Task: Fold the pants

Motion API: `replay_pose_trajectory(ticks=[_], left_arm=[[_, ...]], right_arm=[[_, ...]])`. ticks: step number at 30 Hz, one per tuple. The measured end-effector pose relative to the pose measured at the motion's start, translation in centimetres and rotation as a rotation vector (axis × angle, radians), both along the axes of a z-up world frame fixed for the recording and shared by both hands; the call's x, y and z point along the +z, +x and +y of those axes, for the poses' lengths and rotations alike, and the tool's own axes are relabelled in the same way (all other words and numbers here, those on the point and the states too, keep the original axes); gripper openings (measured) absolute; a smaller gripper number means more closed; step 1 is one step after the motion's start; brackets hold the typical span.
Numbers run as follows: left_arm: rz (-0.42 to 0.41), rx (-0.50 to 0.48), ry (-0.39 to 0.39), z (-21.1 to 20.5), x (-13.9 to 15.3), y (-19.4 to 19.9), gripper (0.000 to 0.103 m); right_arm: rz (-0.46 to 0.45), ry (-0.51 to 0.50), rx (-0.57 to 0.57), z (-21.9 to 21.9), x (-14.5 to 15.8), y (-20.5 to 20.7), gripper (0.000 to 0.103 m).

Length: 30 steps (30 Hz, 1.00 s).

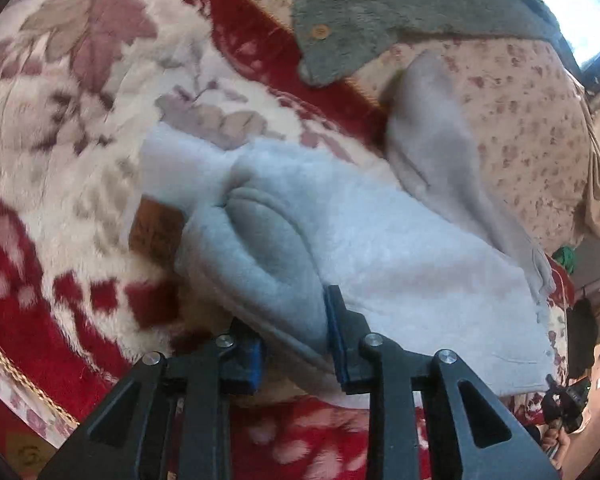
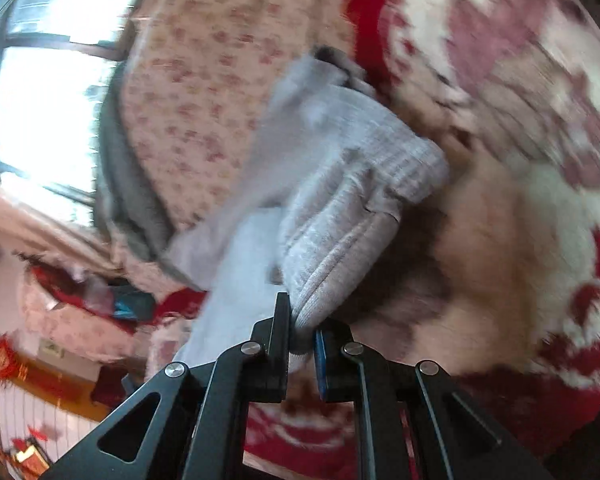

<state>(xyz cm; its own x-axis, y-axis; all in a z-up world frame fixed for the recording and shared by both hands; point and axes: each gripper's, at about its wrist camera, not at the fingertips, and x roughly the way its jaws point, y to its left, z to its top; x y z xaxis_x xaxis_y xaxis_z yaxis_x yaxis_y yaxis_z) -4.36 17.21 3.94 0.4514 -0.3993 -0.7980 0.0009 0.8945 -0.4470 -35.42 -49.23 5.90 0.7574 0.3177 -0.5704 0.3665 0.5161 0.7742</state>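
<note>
Light grey fleece pants [image 1: 400, 248] lie partly folded on a red and cream floral blanket [image 1: 60, 160]. My left gripper [image 1: 296, 336] is shut on a thick fold at the waist end of the pants, with cloth bulging between its blue pads. A brown label [image 1: 156, 228] shows beside that fold. In the right wrist view my right gripper [image 2: 302, 336] is shut on the ribbed cuff of the pants [image 2: 340, 208] and holds it lifted off the blanket [image 2: 540, 160]. The right wrist view is blurred by motion.
A dark grey fleece garment with a button [image 1: 380, 12] lies on the bed beyond the pants, on a pink flowered sheet [image 1: 532, 120]. A bright window [image 2: 40, 100] and a beige curtain [image 2: 28, 216] stand past the bed. The other gripper [image 1: 564, 404] shows at the right edge.
</note>
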Motion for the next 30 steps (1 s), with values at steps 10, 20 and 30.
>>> replay_pose_trajectory(ticks=[10,20,30], left_arm=[[-0.077,-0.026,-0.007,-0.6,2.1,-0.6,0.028],[-0.020,0.034,0.039,2.5,1.0,-2.2,0.064],[-0.168,0.038,0.068,-0.3,5.6,-1.4,0.082]], right_arm=[[0.013,-0.176,0.050,0.3,3.9,1.2,0.011],[0.108,-0.142,0.004,-0.9,2.8,-2.4,0.015],[0.057,-0.328,0.225,5.6,5.8,4.8,0.023]])
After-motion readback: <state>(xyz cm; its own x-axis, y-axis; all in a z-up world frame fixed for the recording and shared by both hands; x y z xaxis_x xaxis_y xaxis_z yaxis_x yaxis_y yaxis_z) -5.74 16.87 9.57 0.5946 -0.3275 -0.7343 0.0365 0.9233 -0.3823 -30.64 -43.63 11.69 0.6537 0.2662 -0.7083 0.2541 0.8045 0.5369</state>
